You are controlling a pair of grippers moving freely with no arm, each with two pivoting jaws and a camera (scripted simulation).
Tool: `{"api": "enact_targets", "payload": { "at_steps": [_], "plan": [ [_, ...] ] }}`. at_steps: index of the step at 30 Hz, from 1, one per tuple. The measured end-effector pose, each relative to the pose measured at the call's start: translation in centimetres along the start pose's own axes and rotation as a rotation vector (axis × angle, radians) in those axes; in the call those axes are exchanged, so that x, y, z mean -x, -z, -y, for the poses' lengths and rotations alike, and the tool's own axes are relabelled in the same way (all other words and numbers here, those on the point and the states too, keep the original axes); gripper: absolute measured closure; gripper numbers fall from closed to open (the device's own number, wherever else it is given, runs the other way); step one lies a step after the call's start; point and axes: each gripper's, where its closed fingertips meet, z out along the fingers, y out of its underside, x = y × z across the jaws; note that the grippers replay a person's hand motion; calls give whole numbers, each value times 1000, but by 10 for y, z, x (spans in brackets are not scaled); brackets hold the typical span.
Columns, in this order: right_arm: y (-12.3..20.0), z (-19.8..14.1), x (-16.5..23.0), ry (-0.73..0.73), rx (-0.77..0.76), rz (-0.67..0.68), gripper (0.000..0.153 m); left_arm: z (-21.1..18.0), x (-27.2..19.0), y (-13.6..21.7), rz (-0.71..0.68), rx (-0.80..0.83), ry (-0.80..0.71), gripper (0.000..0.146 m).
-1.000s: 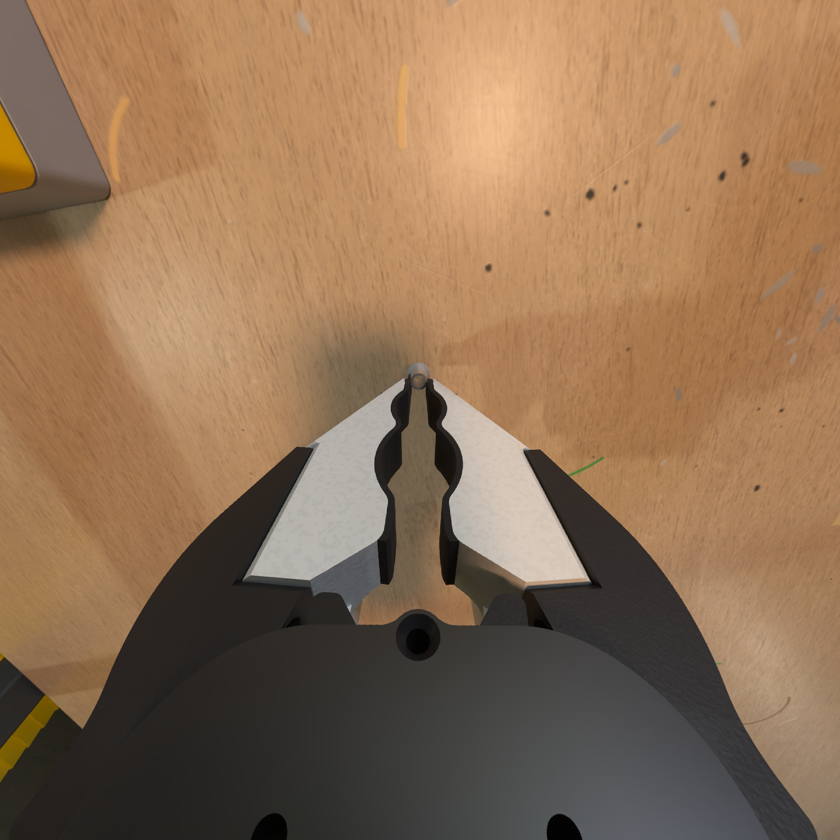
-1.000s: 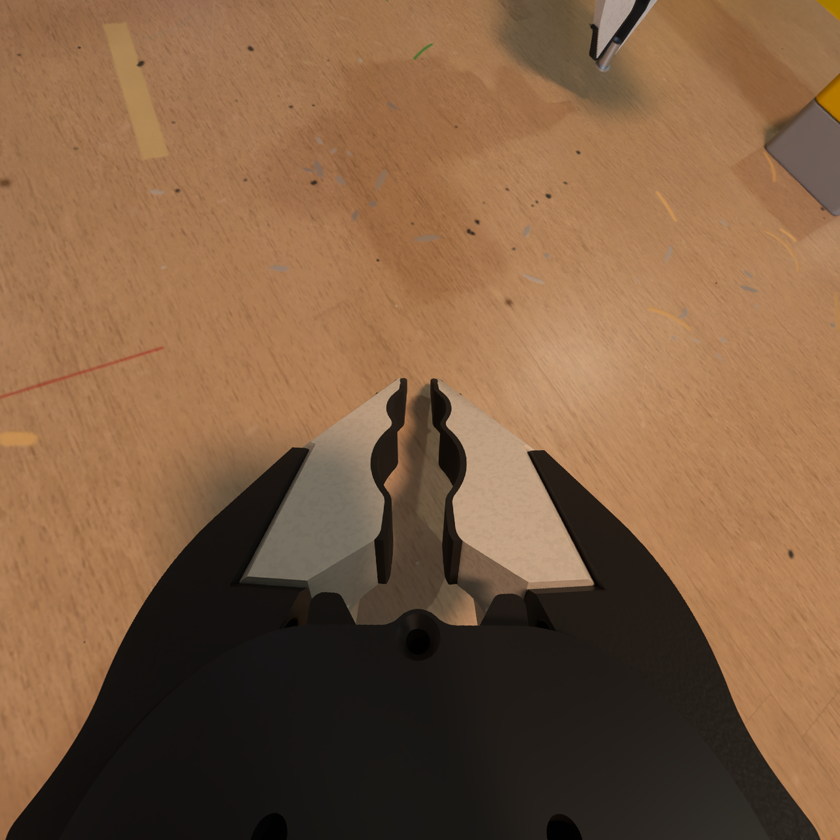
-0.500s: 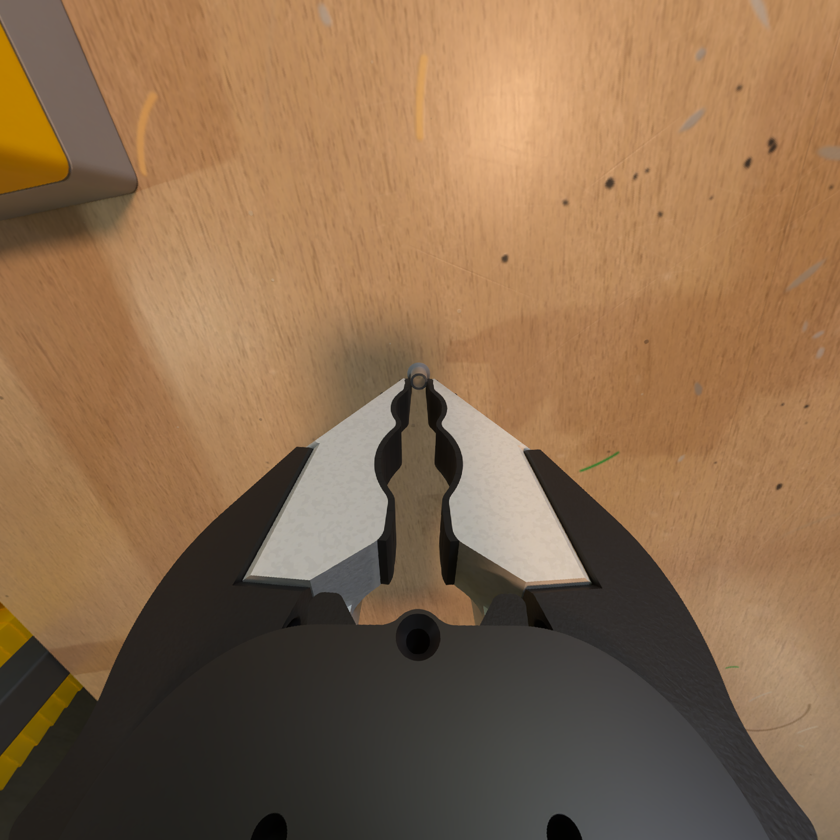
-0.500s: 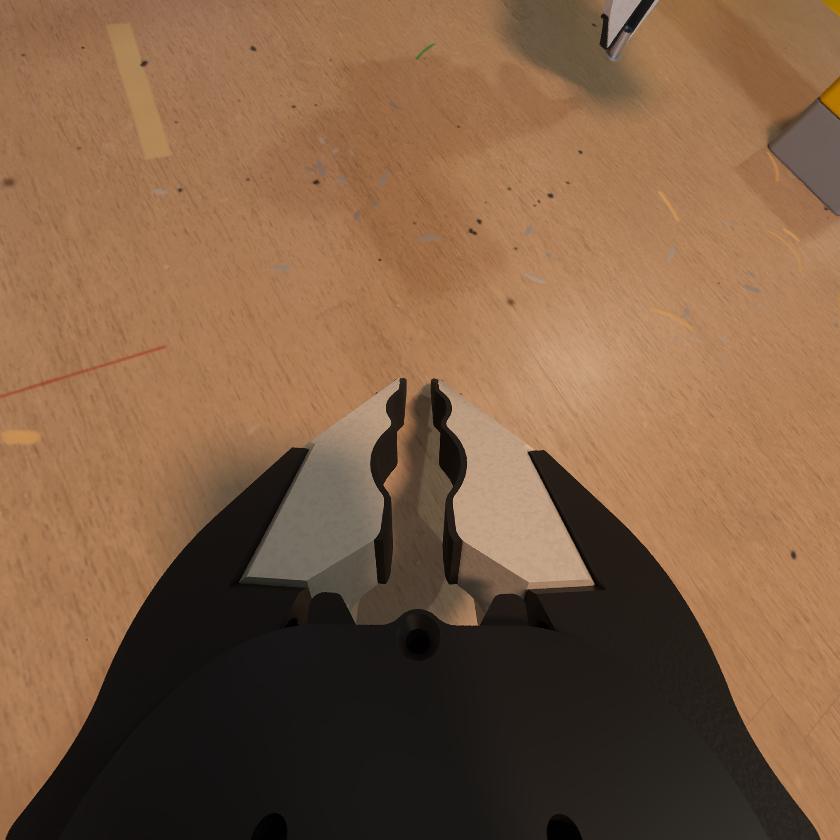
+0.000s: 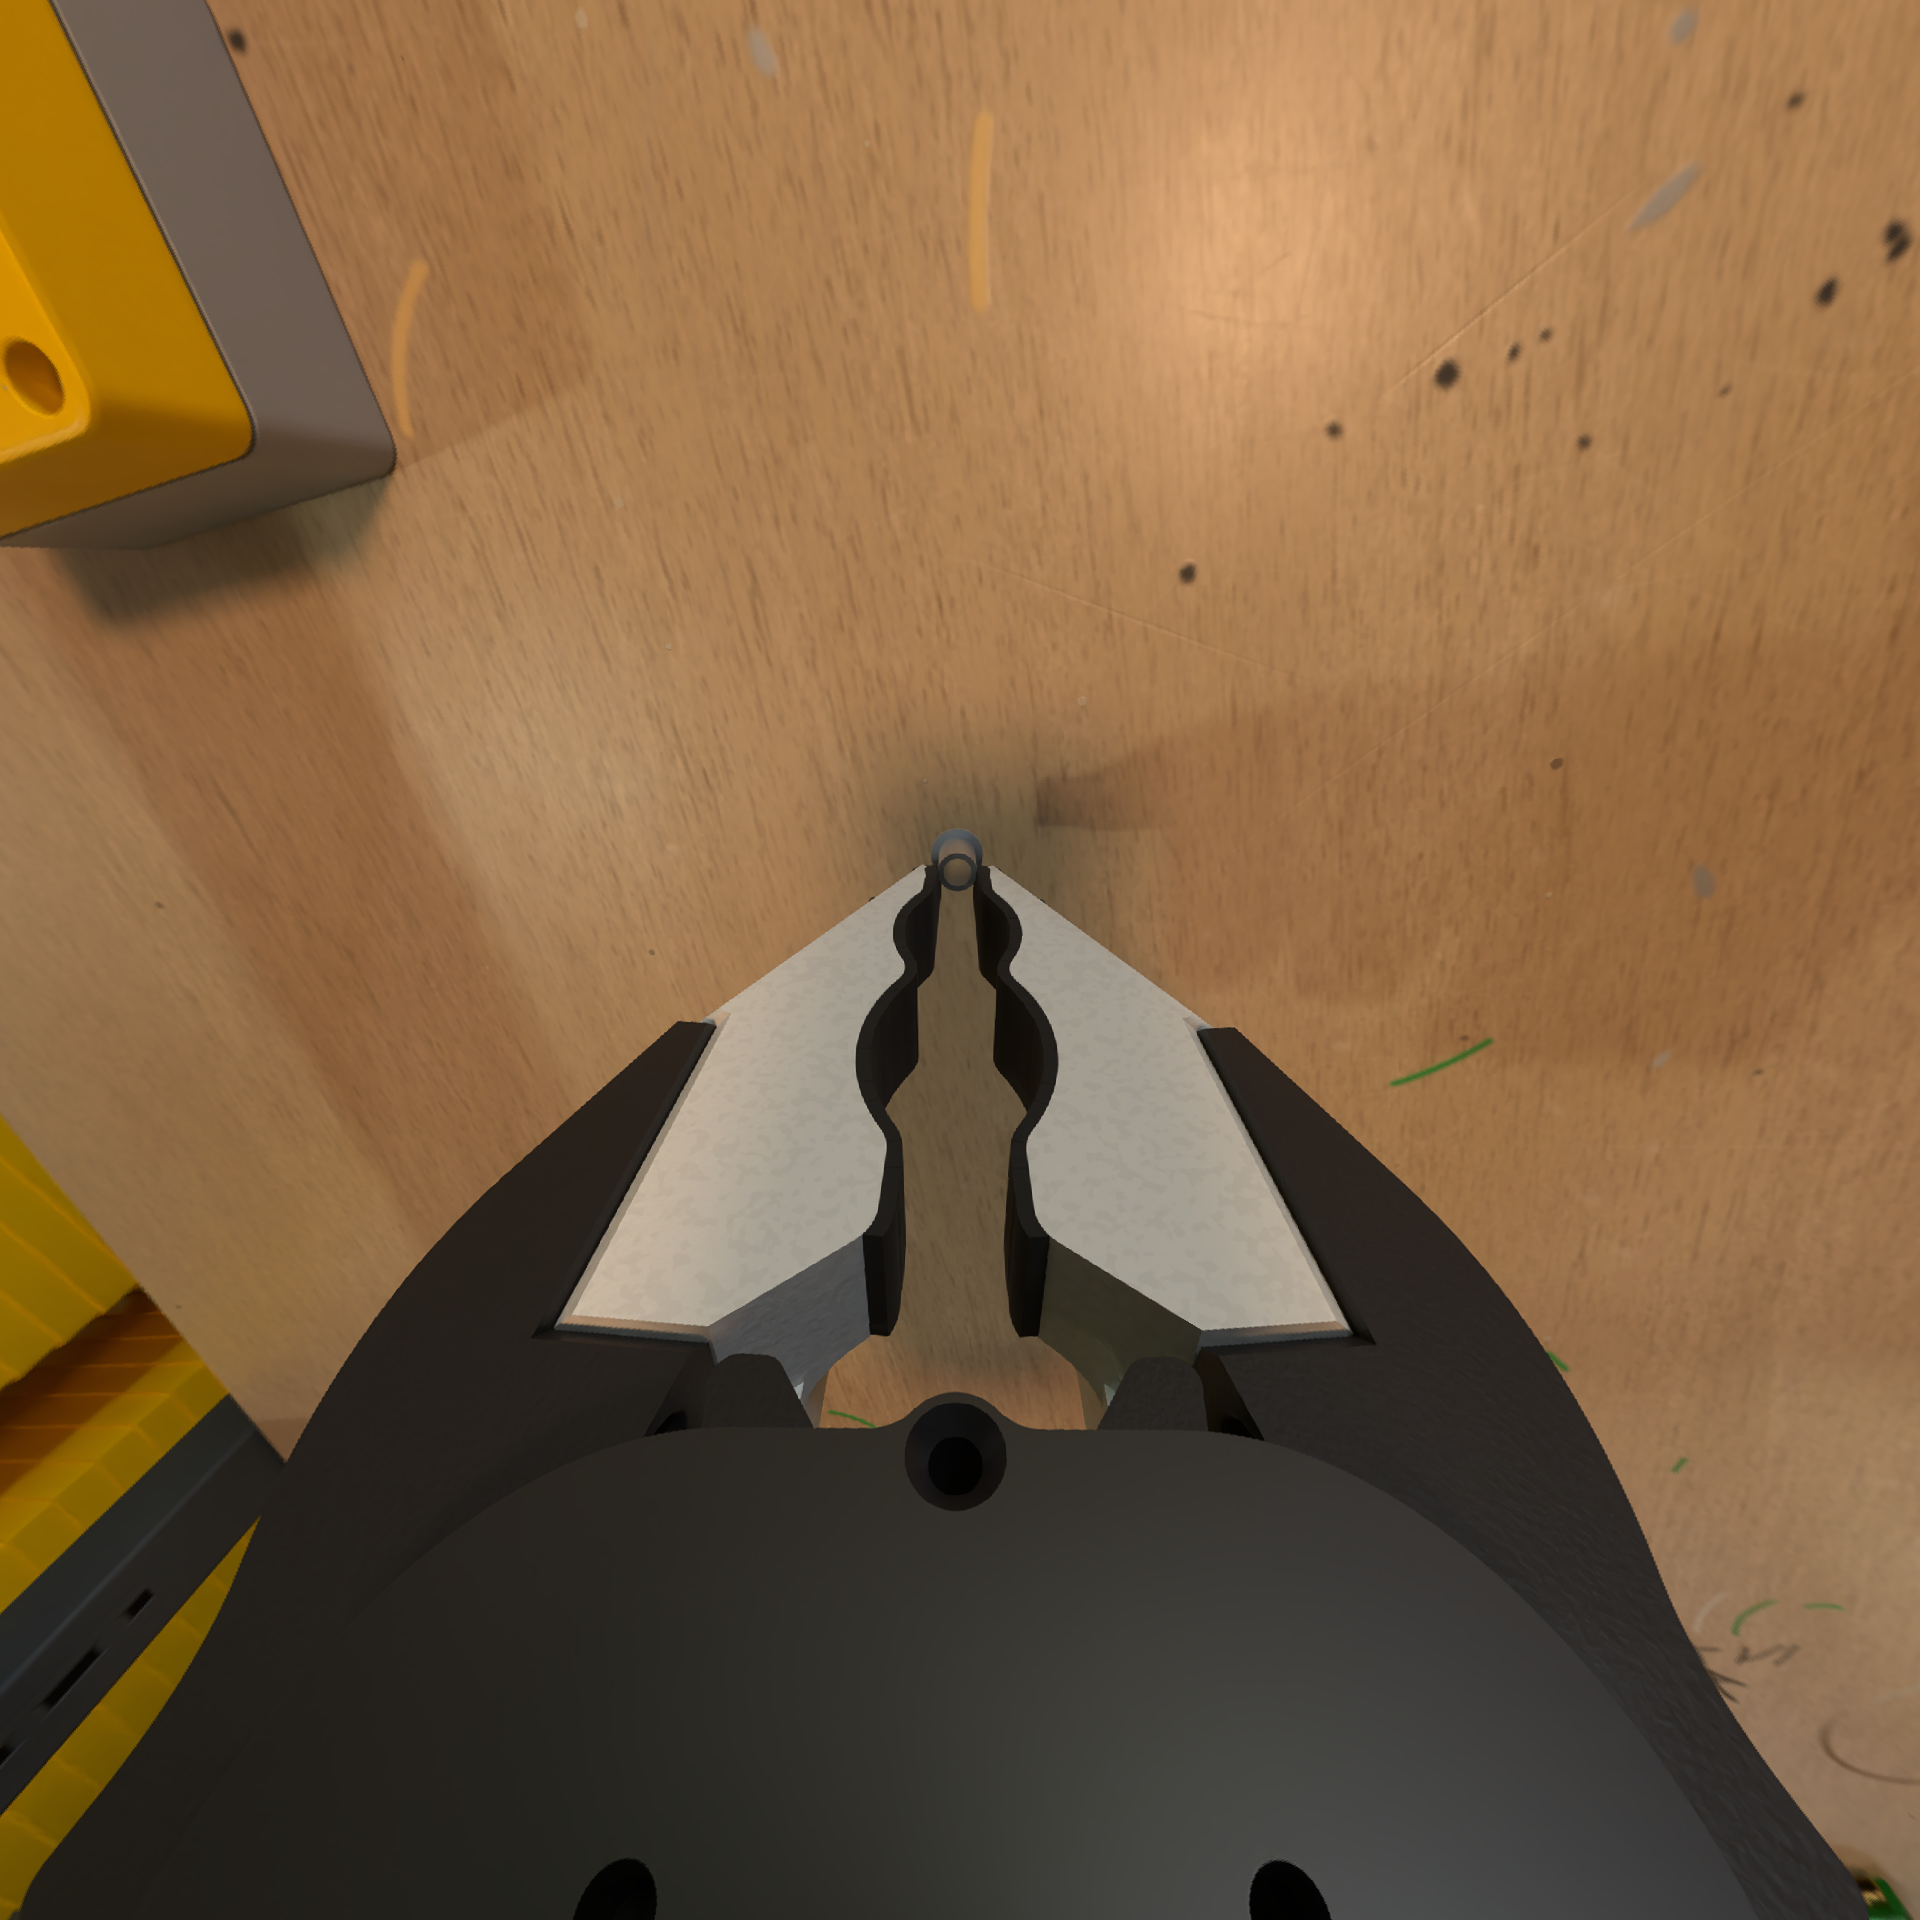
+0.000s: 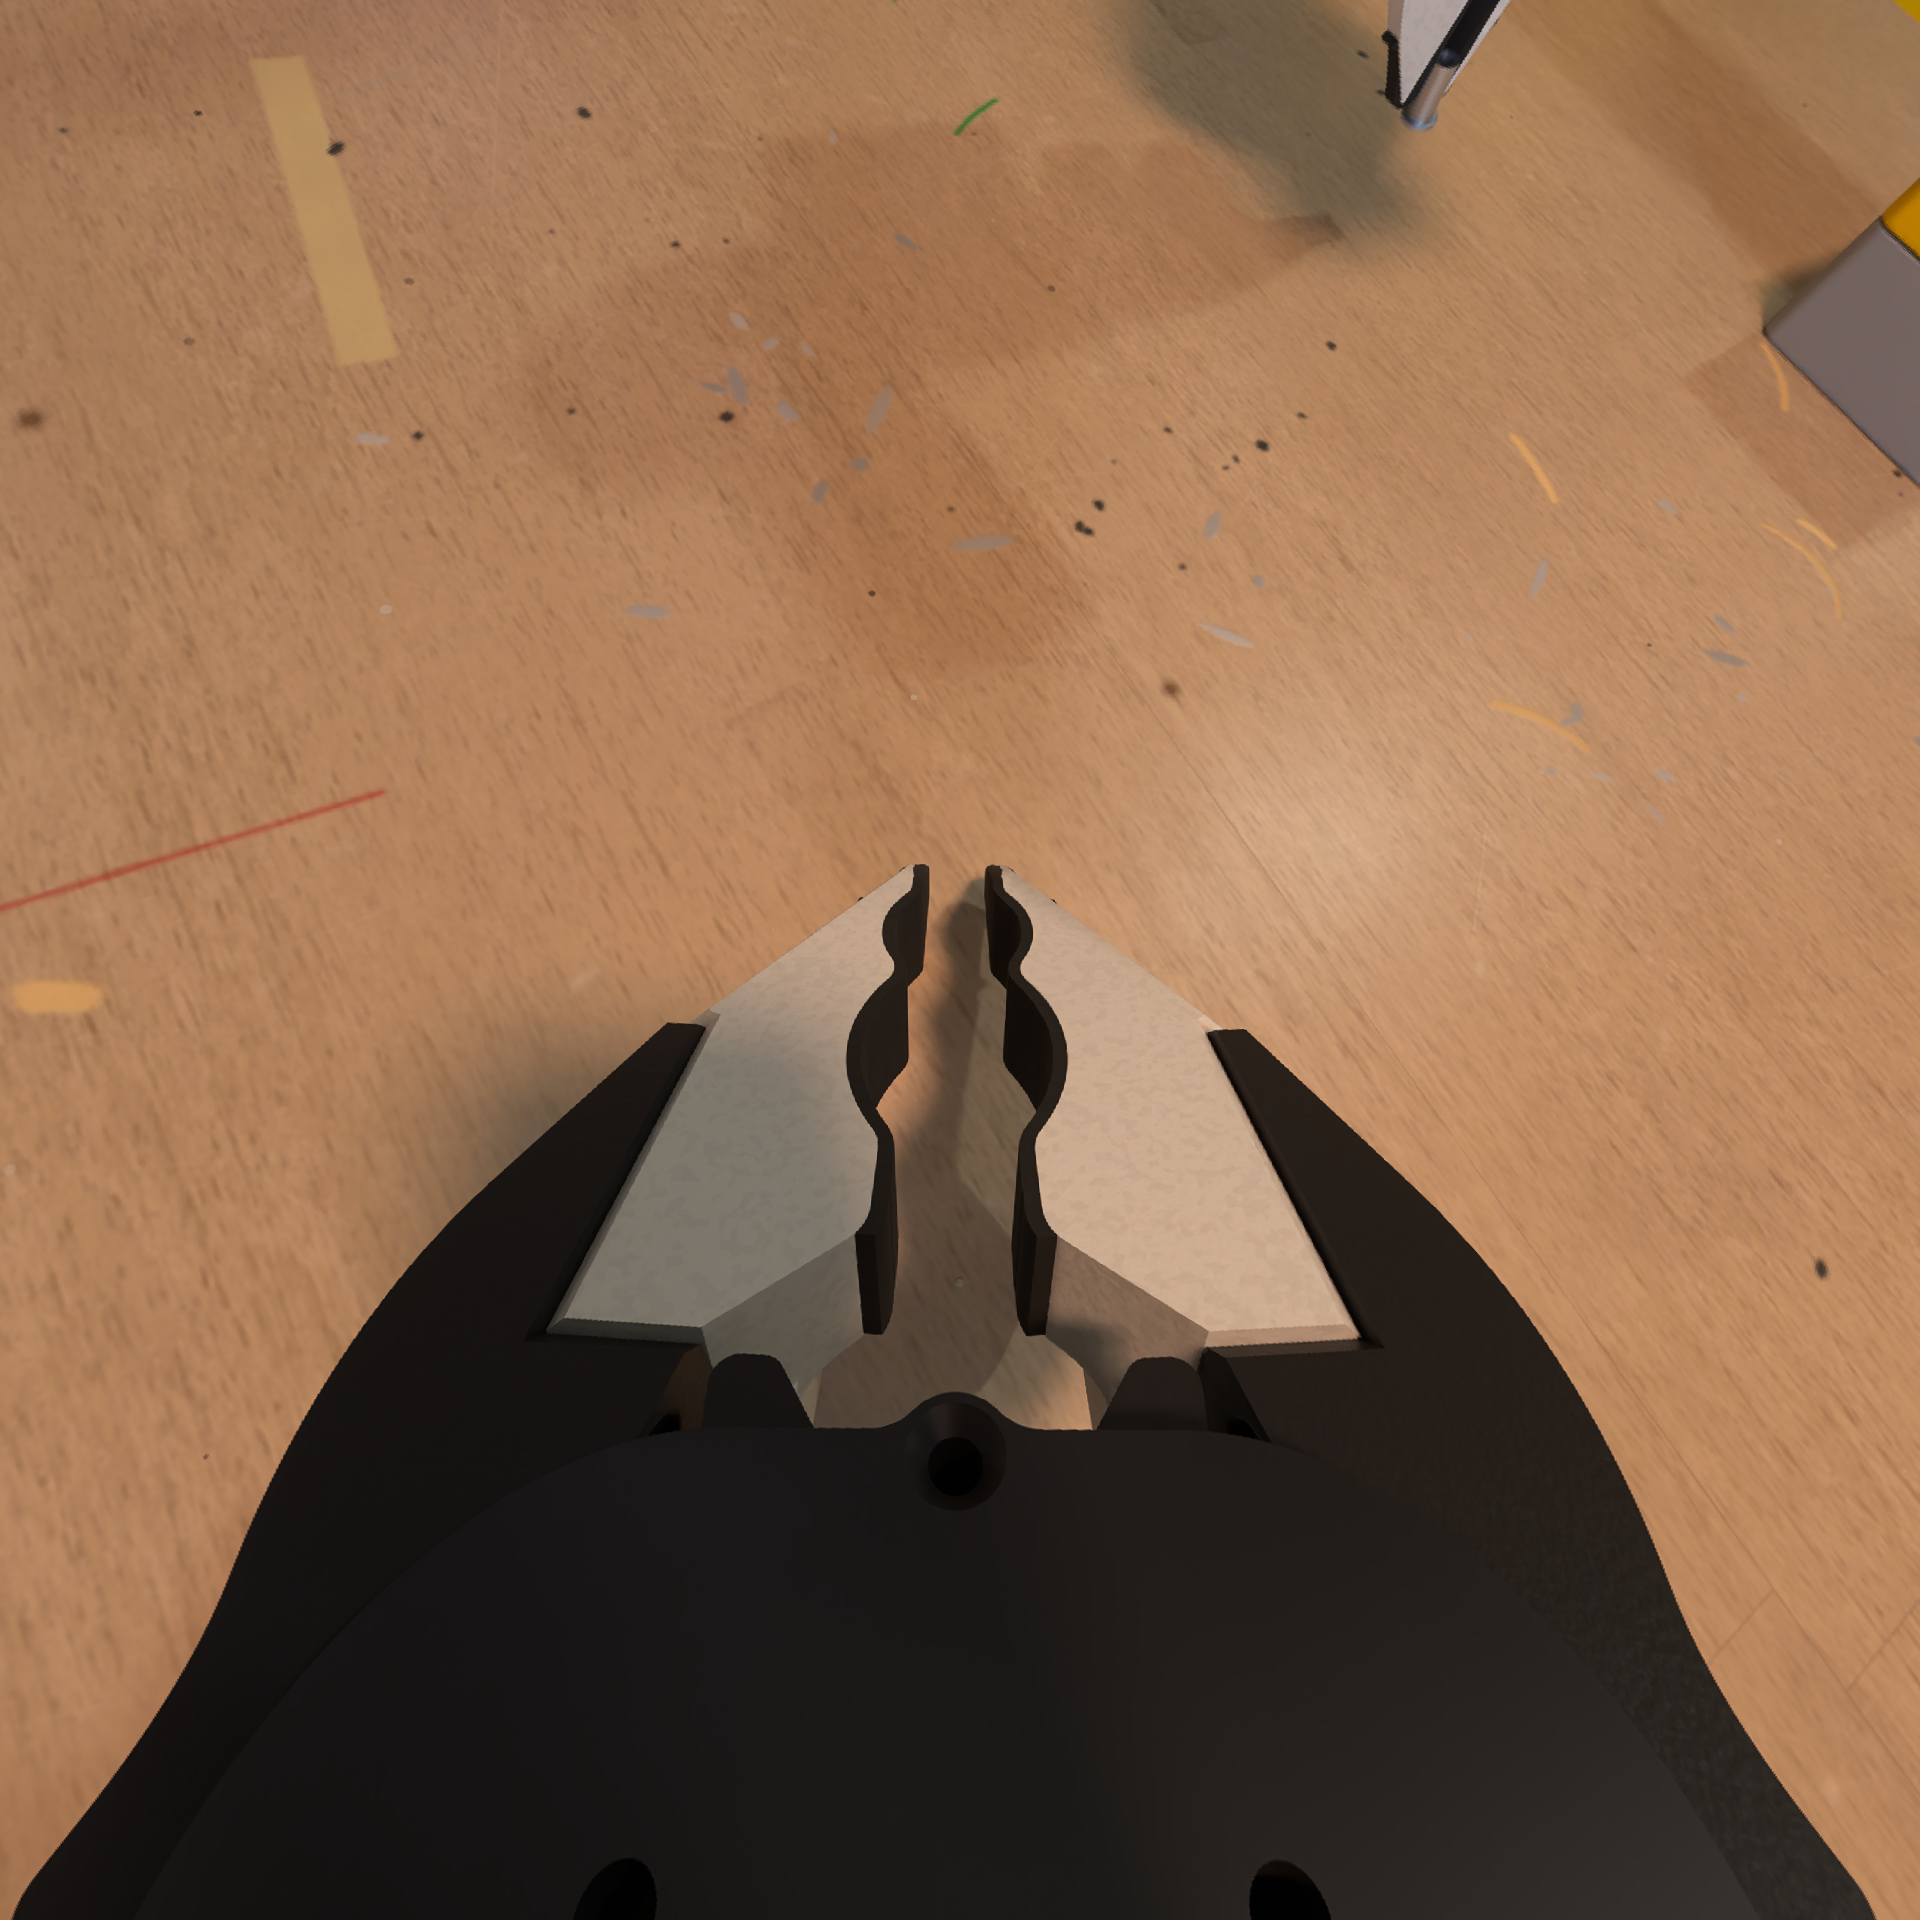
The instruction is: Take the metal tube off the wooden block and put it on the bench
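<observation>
My left gripper (image 5: 956, 871) is shut on the thin metal tube (image 5: 956, 854), which I see end-on as a small grey ring poking past the fingertips. It hangs just above the wooden bench (image 5: 1351, 623), over a dark shadow. In the right wrist view the left gripper (image 6: 1429, 62) shows at the top right with the tube's end (image 6: 1421, 112) sticking out below it. My right gripper (image 6: 956, 878) is empty, its jaws nearly together with a narrow gap, low over the bench (image 6: 623, 623). The wooden block is not in view.
A grey box with a yellow top (image 5: 156, 260) stands at the upper left of the left wrist view; its corner shows at the right edge of the right wrist view (image 6: 1860, 343). A yellow and black object (image 5: 83, 1455) lies at the lower left.
My left gripper has carried the tube toward the grey and yellow box, which now fills more of the view. The right gripper has not moved.
</observation>
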Motion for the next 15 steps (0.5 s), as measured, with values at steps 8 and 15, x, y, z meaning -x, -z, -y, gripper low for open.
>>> {"api": "enact_targets", "payload": {
  "at_steps": [8, 15],
  "plan": [
    [0, 0, 0, 2, 0, 0, 142, -4, 2, 4, 103, -9, -38, 140],
    [0, 0, 0, 1, 0, 1, 142, -3, 1, 5, 82, 27, -43, 140]
  ]
}}
